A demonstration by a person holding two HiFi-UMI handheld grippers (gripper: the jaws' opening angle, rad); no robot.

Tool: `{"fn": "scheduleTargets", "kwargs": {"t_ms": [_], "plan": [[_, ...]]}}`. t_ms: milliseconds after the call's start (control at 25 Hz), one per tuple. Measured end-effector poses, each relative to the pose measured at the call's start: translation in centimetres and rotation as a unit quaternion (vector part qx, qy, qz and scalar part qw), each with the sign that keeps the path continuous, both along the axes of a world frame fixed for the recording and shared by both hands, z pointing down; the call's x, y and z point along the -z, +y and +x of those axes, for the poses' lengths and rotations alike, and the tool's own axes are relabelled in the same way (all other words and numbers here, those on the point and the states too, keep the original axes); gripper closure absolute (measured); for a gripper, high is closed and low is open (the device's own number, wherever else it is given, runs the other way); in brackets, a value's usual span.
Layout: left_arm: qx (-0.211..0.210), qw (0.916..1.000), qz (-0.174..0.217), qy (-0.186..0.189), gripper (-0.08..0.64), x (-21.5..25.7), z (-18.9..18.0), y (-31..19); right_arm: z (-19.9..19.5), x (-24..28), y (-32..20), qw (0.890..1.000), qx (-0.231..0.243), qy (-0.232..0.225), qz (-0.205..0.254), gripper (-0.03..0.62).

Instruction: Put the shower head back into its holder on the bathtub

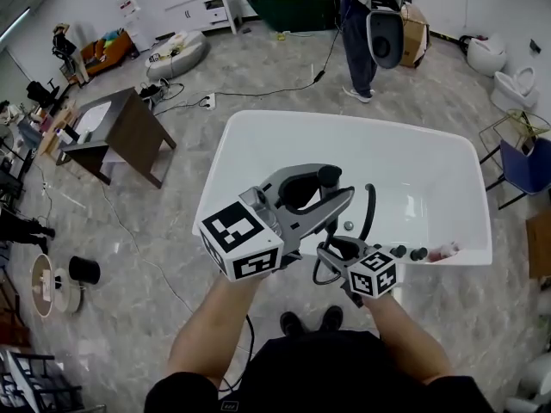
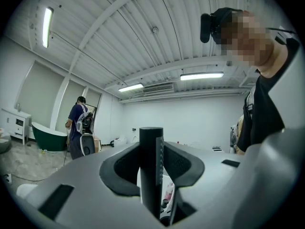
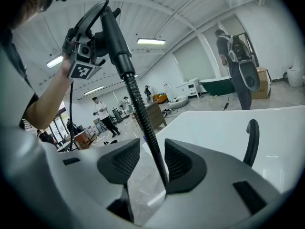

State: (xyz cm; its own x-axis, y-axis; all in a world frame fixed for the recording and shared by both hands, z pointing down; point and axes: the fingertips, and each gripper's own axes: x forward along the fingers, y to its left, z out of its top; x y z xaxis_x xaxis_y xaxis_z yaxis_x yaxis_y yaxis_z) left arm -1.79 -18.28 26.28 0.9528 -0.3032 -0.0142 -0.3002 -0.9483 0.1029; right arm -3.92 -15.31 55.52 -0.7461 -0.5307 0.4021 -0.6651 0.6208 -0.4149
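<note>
The black shower head handle (image 2: 150, 171) stands upright between my left gripper's (image 2: 157, 149) pads, which are shut on it. In the head view the left gripper (image 1: 331, 192) holds that shower head (image 1: 328, 176) over the near rim of the white bathtub (image 1: 258, 136). Its ribbed black hose (image 3: 143, 123) runs down between the wide-apart pads of my right gripper (image 3: 152, 159), which is open, with the hose lying close to the right-hand pad. The right gripper (image 1: 340, 249) sits just below the left one. A curved black spout (image 1: 370, 209) and black knobs (image 1: 405, 253) stand on the tub's near rim.
A wooden table (image 1: 129, 132) stands left of the tub, with cables across the floor. A person (image 1: 357, 33) stands beyond the tub near a dark green bathtub (image 1: 288, 3). A blue chair (image 1: 525, 162) is at the right. More people stand in the far background (image 3: 102, 116).
</note>
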Motion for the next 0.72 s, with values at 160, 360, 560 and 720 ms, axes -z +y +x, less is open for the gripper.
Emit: {"fn": "scheduleTargets", "kwargs": {"t_ms": [160, 360, 560, 720], "plan": [[0.004, 0.9999, 0.011, -0.01, 0.417, 0.0, 0.2, 0.3, 1.2, -0.3, -0.3, 1.0, -0.013, 0.009, 0.01, 0.5], [0.051, 0.9987, -0.001, -0.01, 0.417, -1.2, -1.7, -1.0, 3.0, -0.2, -0.8, 0.999, -0.023, 0.033, 0.015, 0.521], [0.082, 0.9966, -0.006, -0.007, 0.417, -1.7, -4.5, -1.3, 3.9, 0.6, -1.7, 0.998, -0.04, 0.051, 0.023, 0.523], [0.101, 0.9948, -0.012, 0.007, 0.417, -1.4, -8.0, -1.7, 3.2, 2.2, -3.0, 0.996, -0.055, 0.057, 0.034, 0.525]]}}
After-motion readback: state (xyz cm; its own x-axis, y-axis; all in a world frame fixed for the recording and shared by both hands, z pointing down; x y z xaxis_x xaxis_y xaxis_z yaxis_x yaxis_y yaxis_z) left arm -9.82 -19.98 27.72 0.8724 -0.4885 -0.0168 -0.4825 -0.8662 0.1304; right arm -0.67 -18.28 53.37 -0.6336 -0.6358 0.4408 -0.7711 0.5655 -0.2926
